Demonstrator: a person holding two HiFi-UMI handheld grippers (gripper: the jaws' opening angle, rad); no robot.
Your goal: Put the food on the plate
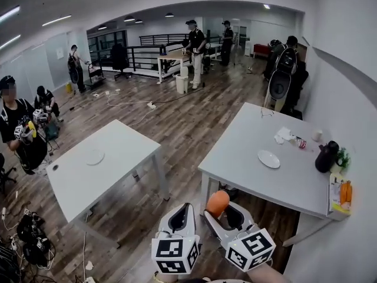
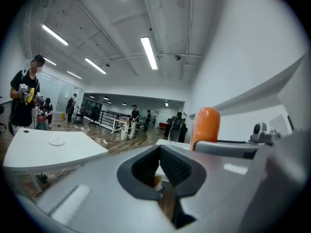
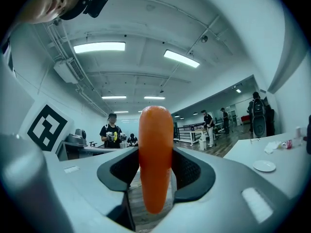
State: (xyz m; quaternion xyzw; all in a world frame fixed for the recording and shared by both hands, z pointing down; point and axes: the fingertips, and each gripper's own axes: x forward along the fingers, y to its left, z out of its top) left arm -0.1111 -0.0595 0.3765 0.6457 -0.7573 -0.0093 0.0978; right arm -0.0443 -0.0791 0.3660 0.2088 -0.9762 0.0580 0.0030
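The right gripper (image 3: 155, 168) has its jaws clamped on a carrot (image 3: 155, 144), and the left gripper's (image 2: 159, 153) jaws are together and empty. I'd say it's mid-carry: next it must reach the plate (image 1: 268, 159), well apart.

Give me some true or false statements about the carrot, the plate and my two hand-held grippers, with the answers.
1. The right hand-held gripper holds the carrot. True.
2. The carrot lies on the plate. False: it is between the right jaws, and the plate is bare.
3. The left hand-held gripper holds food. False: its jaws are together on nothing.
4. The plate lies on the table. True.
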